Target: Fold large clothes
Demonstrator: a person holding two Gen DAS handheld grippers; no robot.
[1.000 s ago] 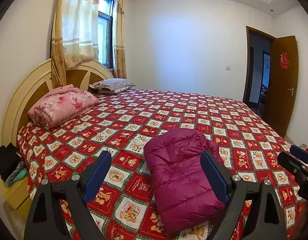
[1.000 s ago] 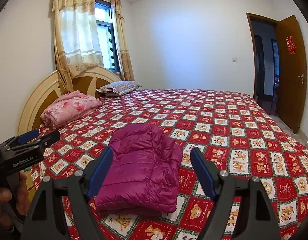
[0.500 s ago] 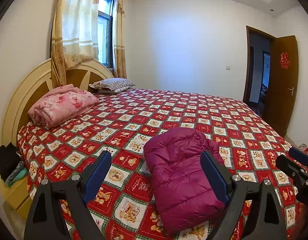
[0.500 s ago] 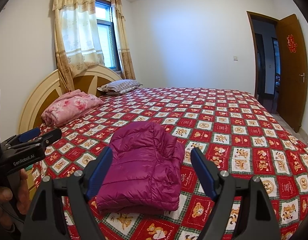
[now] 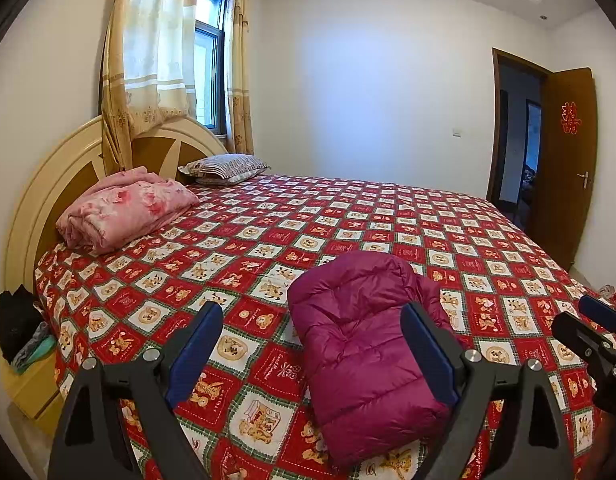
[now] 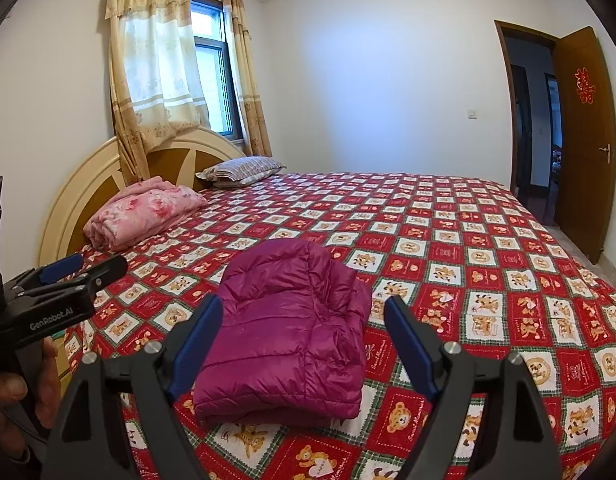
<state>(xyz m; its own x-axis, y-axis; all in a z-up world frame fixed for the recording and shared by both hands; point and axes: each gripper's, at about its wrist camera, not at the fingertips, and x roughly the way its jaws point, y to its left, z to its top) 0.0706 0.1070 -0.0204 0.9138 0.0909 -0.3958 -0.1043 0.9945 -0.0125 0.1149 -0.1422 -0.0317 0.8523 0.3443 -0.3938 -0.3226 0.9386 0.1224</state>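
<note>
A magenta puffer jacket (image 6: 288, 332) lies folded into a thick, roughly rectangular bundle on the near part of the bed (image 6: 488, 248), resting flat on a red-and-white checked bedspread (image 5: 348, 216) printed with bears. The left tool (image 5: 312, 344) hovers above the near edge of the bed with its blue-padded fingers (image 5: 196, 344) spread wide and nothing between the pads; in the left wrist view the jacket sits beyond the tool, mostly toward its right finger, and the pads do not touch it. The right tool (image 6: 304, 336) is likewise spread wide and empty, its fingers framing the jacket from the near side without contact. In the right wrist view the left tool appears at the left edge, gripped by a person's hand (image 6: 16, 396). Toward the head of the bed a folded pink floral blanket (image 5: 124, 208) lies against the curved wooden headboard (image 5: 48, 184), with a striped pillow (image 5: 228, 166) just beyond it. Beige curtains (image 6: 156, 72) hang over a window (image 6: 214, 68) behind the headboard. A brown wooden door (image 6: 584, 136) stands open at the right, bearing a red paper emblem (image 6: 585, 85).
</note>
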